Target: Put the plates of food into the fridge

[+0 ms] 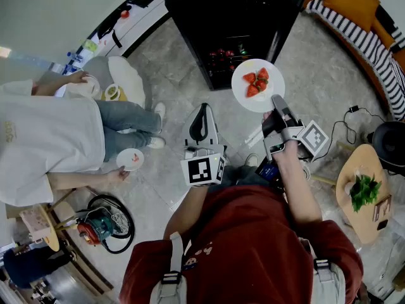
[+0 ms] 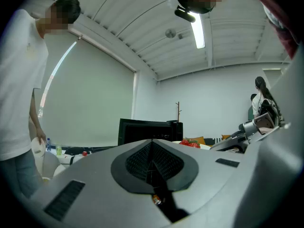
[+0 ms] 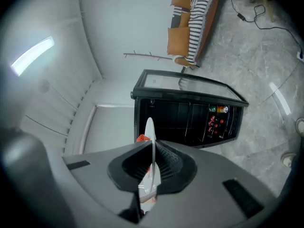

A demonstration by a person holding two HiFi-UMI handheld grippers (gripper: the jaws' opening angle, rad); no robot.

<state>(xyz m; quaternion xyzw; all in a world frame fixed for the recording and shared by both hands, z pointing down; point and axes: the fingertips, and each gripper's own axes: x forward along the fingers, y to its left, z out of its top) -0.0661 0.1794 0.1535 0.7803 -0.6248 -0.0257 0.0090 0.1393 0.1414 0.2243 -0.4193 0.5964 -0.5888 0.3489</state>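
Head view: right gripper (image 1: 276, 101) pinches the round white plate (image 1: 243, 95) of red strawberries (image 1: 256, 83); left gripper (image 1: 202, 110) closed, empty.

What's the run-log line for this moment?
right gripper: shut on plate of strawberries | left gripper: shut, empty | fridge: ahead, plate not yet inside

The white plate (image 1: 258, 97) with red strawberries (image 1: 256, 82) is level, its rim pinched between my right fingers (image 1: 279, 104); the black fridge (image 1: 231, 18) stands beyond them.
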